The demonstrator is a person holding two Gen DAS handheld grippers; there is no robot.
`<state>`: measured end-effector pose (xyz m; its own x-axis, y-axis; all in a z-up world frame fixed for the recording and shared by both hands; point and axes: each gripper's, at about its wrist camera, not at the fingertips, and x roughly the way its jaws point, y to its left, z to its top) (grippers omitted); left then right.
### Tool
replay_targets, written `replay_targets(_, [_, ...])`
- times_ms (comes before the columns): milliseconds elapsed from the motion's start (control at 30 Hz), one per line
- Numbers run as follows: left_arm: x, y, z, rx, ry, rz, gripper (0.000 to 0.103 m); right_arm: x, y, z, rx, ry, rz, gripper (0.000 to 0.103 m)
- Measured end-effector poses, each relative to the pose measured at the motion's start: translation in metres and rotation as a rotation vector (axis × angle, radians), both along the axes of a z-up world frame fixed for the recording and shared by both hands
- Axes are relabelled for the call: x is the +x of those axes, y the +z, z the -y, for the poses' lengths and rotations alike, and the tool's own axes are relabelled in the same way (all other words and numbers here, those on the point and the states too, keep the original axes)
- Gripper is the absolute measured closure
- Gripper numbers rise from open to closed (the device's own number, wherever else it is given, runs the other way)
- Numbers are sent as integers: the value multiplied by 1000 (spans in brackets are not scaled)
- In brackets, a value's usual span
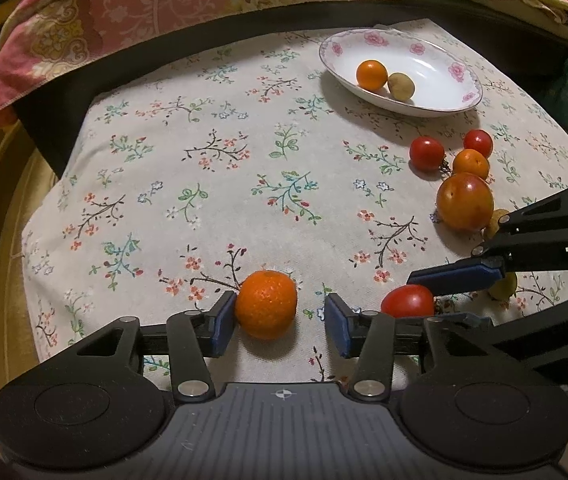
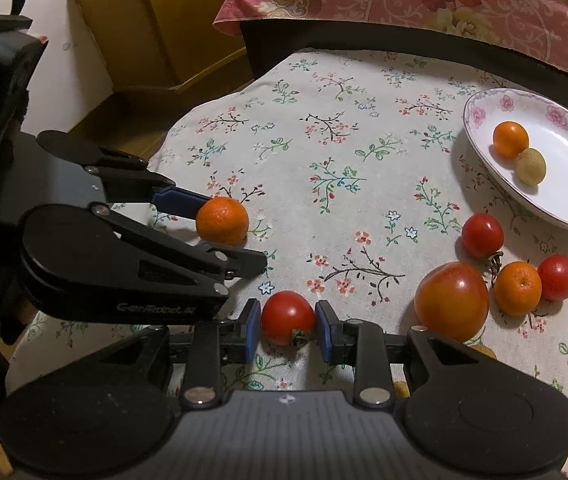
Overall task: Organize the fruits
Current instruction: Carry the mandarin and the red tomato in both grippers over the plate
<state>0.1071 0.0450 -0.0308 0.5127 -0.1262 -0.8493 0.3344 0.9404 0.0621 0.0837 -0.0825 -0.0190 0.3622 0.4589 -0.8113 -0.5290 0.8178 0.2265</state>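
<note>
A mandarin [image 1: 266,304] rests on the floral cloth [image 1: 204,160] between the blue pads of my left gripper [image 1: 280,326]. The left pad is against it and the right pad stands clear, so this gripper is open. The right wrist view shows the same mandarin [image 2: 222,220] in the left gripper [image 2: 224,232]. My right gripper [image 2: 288,330] is shut on a red tomato [image 2: 288,316], both pads pressing its sides. The left wrist view shows that tomato [image 1: 408,300] in the right gripper [image 1: 424,300]. The white flowered plate [image 1: 404,108] holds a small mandarin [image 1: 371,74] and a beige fruit [image 1: 401,86].
Loose on the cloth lie a large orange-red tomato [image 2: 451,300], a small mandarin [image 2: 518,288] and two red tomatoes [image 2: 482,236] [image 2: 557,277]. Yellowish fruits sit partly hidden under the right gripper. A pink blanket [image 1: 124,12] lies behind, and a cardboard box [image 2: 144,20] at far left.
</note>
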Motion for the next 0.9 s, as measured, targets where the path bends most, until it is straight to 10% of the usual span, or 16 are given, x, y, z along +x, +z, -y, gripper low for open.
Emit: replay_targets(900, [12,17,37,-6,-53,-1,64,1,26,29,-21,-149,20,75])
